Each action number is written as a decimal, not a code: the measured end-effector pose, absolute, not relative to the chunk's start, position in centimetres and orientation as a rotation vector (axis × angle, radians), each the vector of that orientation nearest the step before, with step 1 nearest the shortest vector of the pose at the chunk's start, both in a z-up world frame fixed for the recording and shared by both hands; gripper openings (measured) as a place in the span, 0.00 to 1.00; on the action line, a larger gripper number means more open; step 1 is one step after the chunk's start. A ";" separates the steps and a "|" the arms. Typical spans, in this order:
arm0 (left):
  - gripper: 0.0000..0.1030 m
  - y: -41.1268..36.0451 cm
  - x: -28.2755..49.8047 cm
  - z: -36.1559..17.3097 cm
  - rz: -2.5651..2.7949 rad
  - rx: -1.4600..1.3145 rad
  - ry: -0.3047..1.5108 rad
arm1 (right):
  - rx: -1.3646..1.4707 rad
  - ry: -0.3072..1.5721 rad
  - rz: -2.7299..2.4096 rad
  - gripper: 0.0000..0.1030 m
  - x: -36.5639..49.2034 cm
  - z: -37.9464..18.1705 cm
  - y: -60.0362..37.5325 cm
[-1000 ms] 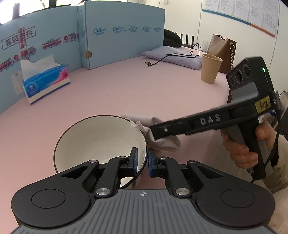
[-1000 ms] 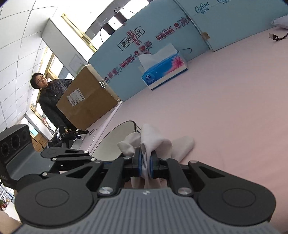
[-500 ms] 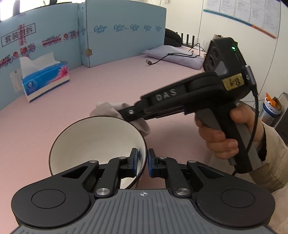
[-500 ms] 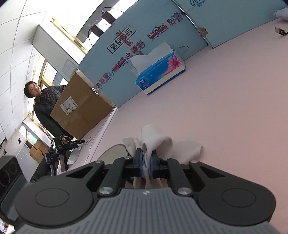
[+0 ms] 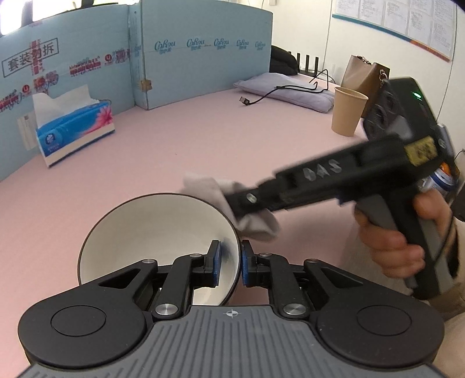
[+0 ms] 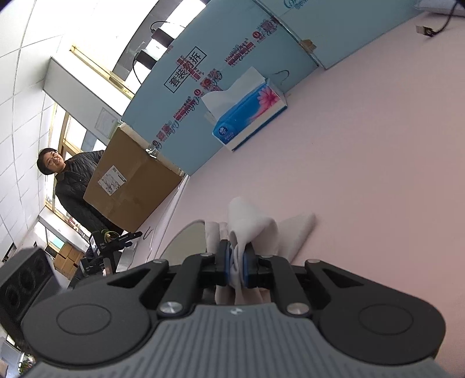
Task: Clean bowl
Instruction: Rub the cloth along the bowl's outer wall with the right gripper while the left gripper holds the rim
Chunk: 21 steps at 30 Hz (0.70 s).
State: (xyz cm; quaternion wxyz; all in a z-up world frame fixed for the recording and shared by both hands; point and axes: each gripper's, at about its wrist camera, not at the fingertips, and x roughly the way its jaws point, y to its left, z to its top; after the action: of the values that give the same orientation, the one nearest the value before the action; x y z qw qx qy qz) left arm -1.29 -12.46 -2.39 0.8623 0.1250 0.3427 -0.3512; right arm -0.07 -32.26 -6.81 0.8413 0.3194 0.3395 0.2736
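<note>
Left tongs (image 5: 229, 261) straddle the white bowl's (image 5: 151, 229) rim, jaws opening; right tongs (image 6: 236, 263), clamped on a grey cloth (image 6: 252, 226), sit at the bowl's far rim.

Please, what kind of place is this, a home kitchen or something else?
Probably an office or lab workspace, not a kitchen. A pink table is fenced by printed blue boards, cardboard boxes stand by the window, and papers are pinned on the wall.

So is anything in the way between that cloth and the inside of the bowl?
Nothing visible. The cloth, pinched in the right gripper, hangs just outside the rim of the bowl, whose white inside is bare. The left gripper straddles the near wall, its jaws opening slightly.
</note>
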 end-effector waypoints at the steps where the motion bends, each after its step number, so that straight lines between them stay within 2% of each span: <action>1: 0.19 -12.6 -1.2 -2.4 -0.734 0.264 0.718 | 0.676 0.714 0.575 0.11 -0.4 -6.7 -32.2; 6: 0.20 -12.4 -0.7 -2.3 -0.770 0.241 0.731 | 0.686 0.699 0.557 0.11 -1.4 -6.5 -31.8; 10: 0.16 -12.1 -1.4 -2.3 -0.782 0.254 0.730 | 0.702 0.696 0.537 0.11 -1.2 -6.6 -31.6; 21: 0.13 -11.0 -2.5 -2.2 -0.811 0.271 0.729 | 0.714 0.707 0.554 0.11 2.1 -6.2 -30.7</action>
State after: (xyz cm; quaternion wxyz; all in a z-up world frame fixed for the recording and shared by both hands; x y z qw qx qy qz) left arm -2.54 -10.96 -2.22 0.8464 0.1285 0.3454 -0.3844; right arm 2.10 -30.74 -6.17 0.8400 0.3375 0.3343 0.2621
